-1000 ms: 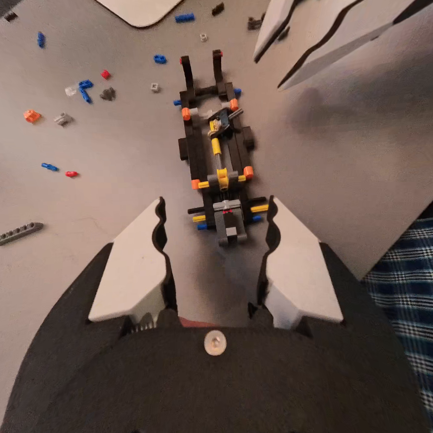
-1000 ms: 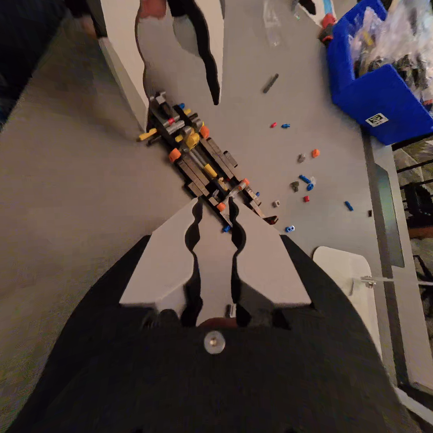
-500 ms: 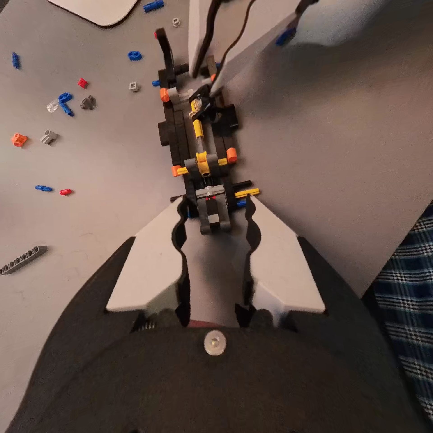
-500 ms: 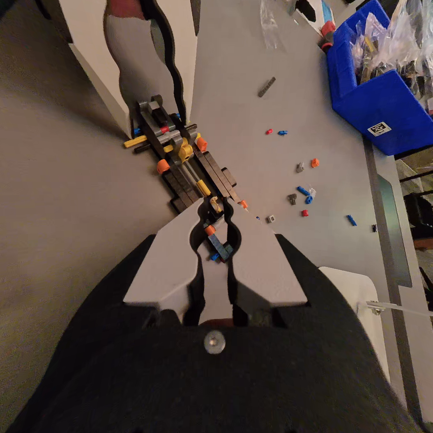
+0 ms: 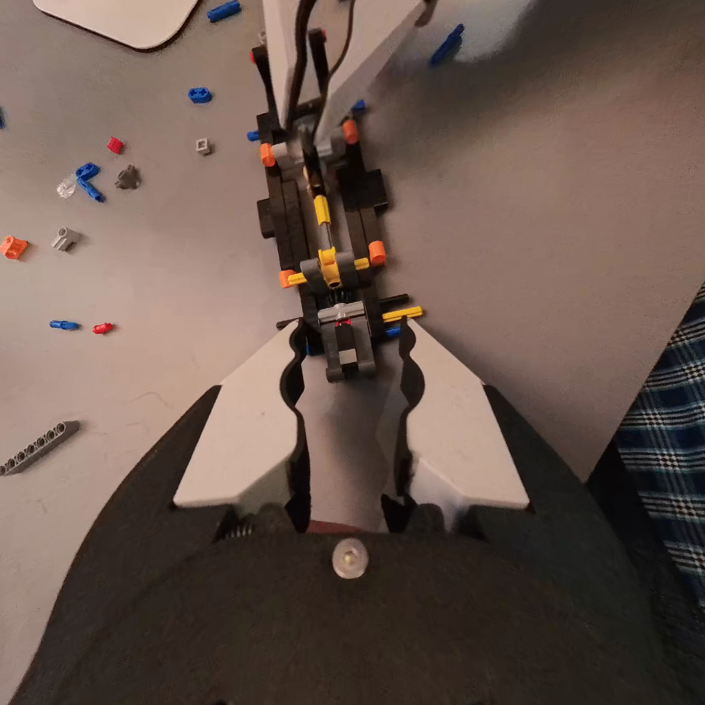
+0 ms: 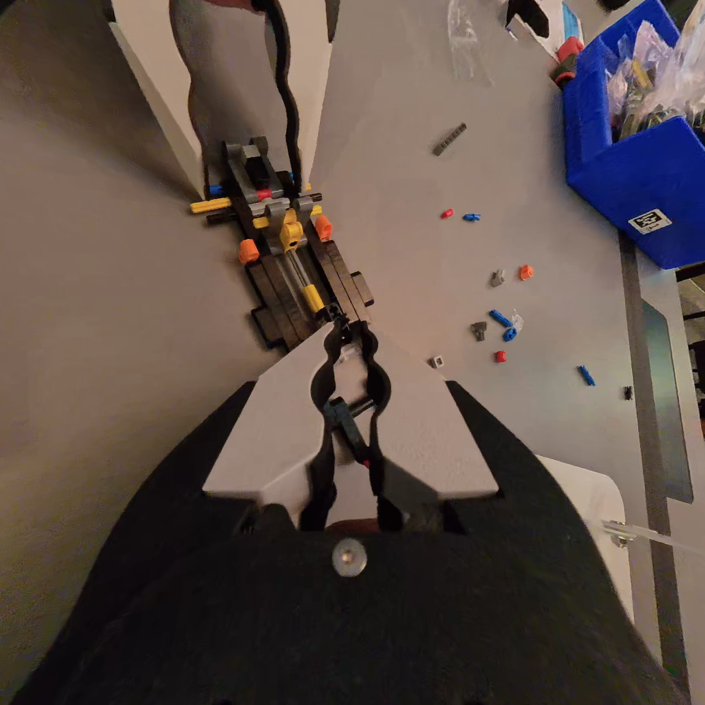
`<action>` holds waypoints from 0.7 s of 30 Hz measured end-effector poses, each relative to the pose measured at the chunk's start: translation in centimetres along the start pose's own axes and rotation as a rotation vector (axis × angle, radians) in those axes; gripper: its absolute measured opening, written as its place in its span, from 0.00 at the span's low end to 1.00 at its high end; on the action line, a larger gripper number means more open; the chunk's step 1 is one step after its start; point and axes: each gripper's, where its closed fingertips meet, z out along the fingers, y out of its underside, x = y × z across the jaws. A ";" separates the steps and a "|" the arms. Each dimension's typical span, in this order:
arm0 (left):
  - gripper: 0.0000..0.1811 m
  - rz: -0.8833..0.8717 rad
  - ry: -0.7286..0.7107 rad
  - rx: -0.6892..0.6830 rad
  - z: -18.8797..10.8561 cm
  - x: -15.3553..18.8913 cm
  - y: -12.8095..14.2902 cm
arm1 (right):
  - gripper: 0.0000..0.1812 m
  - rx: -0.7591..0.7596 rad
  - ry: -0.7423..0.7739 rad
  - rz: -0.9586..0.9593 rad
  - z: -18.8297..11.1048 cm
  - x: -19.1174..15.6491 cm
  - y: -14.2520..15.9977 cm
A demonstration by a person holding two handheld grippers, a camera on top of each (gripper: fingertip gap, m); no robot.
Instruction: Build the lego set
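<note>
Grey counter [image 5: 534, 190], loose pieces left of the chassis [image 5: 324, 229]; left claw [image 5: 351, 335] has narrowed but stays open around its end, right claw [image 6: 349, 335] has closed on the far end.

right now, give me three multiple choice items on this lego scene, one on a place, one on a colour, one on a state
1. Where is the blue bin in the right wrist view?
A. upper right, near the table edge
B. lower left
C. on top of the lego chassis

2. What colour are the round caps on the sides of the lego chassis?
A. green
B. orange
C. white

3. How does the left hand-held gripper stand?
A. clamped fully shut on a loose red pin
B. lying on its side away from the model
C. open, its fingers either side of the grey end of the chassis

Answers: 1 A, the bin sits in the upper right corner by the edge. 2 B, the caps show orange in both views. 3 C, a gap shows on each side of the grey end.
</note>
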 end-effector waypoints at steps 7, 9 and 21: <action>0.26 0.006 0.003 -0.007 -0.4 -0.2 0.2 | 0.11 0.033 0.017 0.140 -1.1 2.1 -0.3; 0.28 -0.003 0.009 0.003 -0.5 -0.3 0.0 | 0.11 0.059 0.064 0.161 -3.2 3.3 -0.7; 0.36 -0.050 -0.125 0.192 -5.3 -4.4 -5.0 | 0.13 0.125 0.453 0.225 -18.1 6.8 1.7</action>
